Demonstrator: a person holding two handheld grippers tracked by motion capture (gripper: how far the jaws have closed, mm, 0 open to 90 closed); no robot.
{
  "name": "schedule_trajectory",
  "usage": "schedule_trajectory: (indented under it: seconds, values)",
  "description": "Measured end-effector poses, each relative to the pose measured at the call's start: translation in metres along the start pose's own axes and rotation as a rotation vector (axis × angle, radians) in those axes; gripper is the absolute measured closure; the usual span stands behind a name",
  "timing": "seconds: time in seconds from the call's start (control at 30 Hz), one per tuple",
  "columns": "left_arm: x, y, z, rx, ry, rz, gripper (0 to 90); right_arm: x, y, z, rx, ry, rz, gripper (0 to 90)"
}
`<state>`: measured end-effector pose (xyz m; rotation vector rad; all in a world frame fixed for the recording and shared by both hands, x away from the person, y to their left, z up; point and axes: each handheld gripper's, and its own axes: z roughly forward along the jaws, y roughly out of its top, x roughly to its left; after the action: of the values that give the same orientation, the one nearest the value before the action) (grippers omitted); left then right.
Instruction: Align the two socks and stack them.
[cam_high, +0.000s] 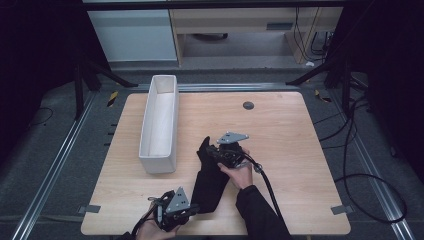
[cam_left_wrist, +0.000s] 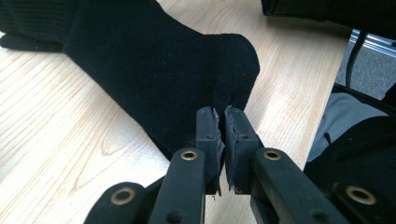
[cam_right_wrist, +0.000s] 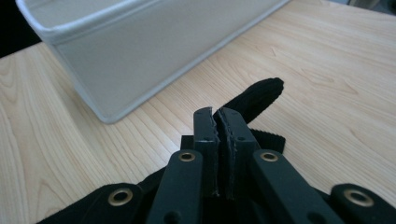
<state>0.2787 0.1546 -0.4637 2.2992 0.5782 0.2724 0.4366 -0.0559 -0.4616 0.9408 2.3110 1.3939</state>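
- Black knit, a long sock (cam_high: 210, 176), lay flat on the wooden table (cam_high: 290, 150), stretched from about 12 o'clock down to 6 o'clock between my two grippers.
- My left gripper (cam_high: 192, 209) sat at the sock's 6 o'clock end, near the table's front edge; in the left gripper view (cam_left_wrist: 222, 112) my jaws were pinched nearly together on the edge of the cloth, at the rounded end of the sock (cam_left_wrist: 154, 70).
- My right gripper (cam_high: 212, 152) was at the sock's upper end; in the right gripper view (cam_right_wrist: 215, 112) my jaws stood pressed close, with the dark fabric (cam_right_wrist: 259, 95) lying under and just beyond them. I took them to be clamped on that end, though the pinch itself was hidden by the jaws.
- White fabric bin (cam_high: 160, 122), long and narrow, stood at about 10 o'clock from the sock, just beside its upper end without touching; its near corner showed in the right gripper view (cam_right_wrist: 140, 60).
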Motion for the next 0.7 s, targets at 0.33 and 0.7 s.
schedule_trajectory:
  seconds: [0.33, 0.7]
  values:
    - [-0.002, -0.001, 0.003, 0.006, -0.018, -0.003, 84.4, 0.005, 0.002, -0.001, 0.008, 0.004, -0.024, 85.8]
    - [0.002, -0.005, 0.013, 0.037, -0.027, -0.007, 84.3, -0.007, -0.016, 0.013, 0.124, -0.061, -0.005, 84.9]
